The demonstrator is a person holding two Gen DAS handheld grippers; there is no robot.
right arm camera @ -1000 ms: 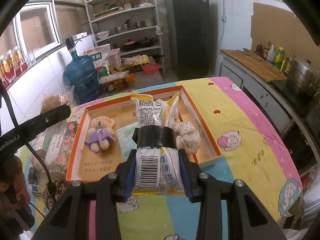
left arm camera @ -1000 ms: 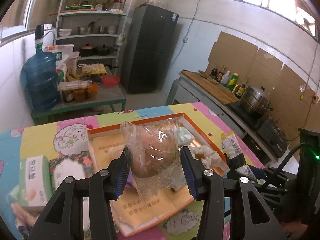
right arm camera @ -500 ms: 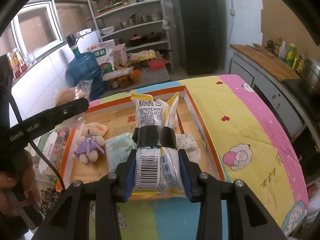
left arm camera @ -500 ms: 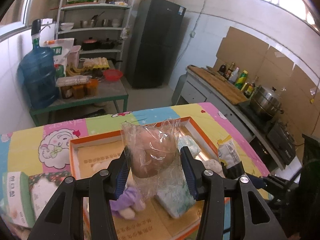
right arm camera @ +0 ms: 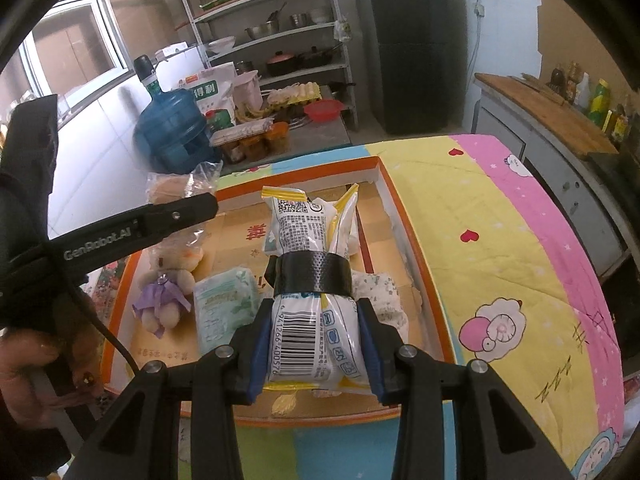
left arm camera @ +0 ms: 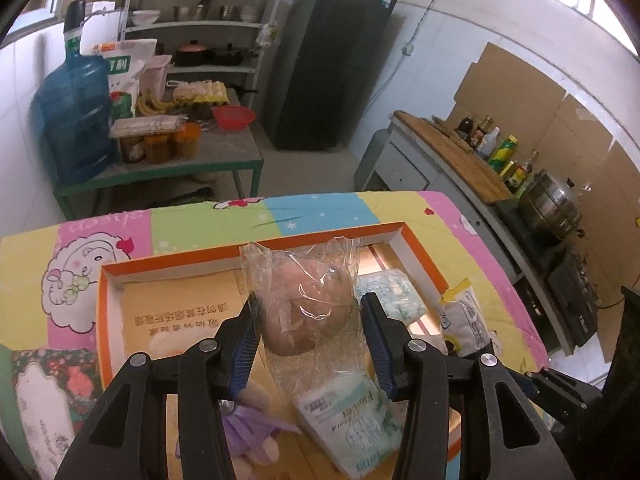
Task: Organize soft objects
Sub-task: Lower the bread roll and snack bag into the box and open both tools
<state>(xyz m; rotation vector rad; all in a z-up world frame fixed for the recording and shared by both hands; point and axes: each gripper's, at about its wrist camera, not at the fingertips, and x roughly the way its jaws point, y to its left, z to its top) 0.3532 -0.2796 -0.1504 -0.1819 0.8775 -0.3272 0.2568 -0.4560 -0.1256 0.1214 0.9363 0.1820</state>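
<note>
My left gripper [left arm camera: 310, 336] is shut on a bread roll in a clear plastic bag [left arm camera: 306, 308] and holds it above the orange-rimmed cardboard tray [left arm camera: 208, 262]. My right gripper [right arm camera: 314, 354] is shut on a white and yellow snack packet with a black band [right arm camera: 310, 276], held over the tray's near right part [right arm camera: 404, 224]. In the tray lie a plush bear in a purple dress [right arm camera: 166, 284], a pale green tissue pack [right arm camera: 226, 304] and a white crumpled cloth [right arm camera: 380, 292]. The left gripper [right arm camera: 200, 206] with the bag also shows in the right wrist view.
A floral tissue box [left arm camera: 44, 392] lies left of the tray on the colourful cartoon tablecloth [right arm camera: 500, 240]. Behind the table stand a low green table with jars [left arm camera: 160, 160], a blue water jug [left arm camera: 76, 120], shelves and a black fridge [left arm camera: 328, 64]. A counter with bottles and a pot runs along the right.
My left gripper has moved forward and rightward over the tray with the bagged roll. My right gripper has shifted forward over the tray's near edge with the packet.
</note>
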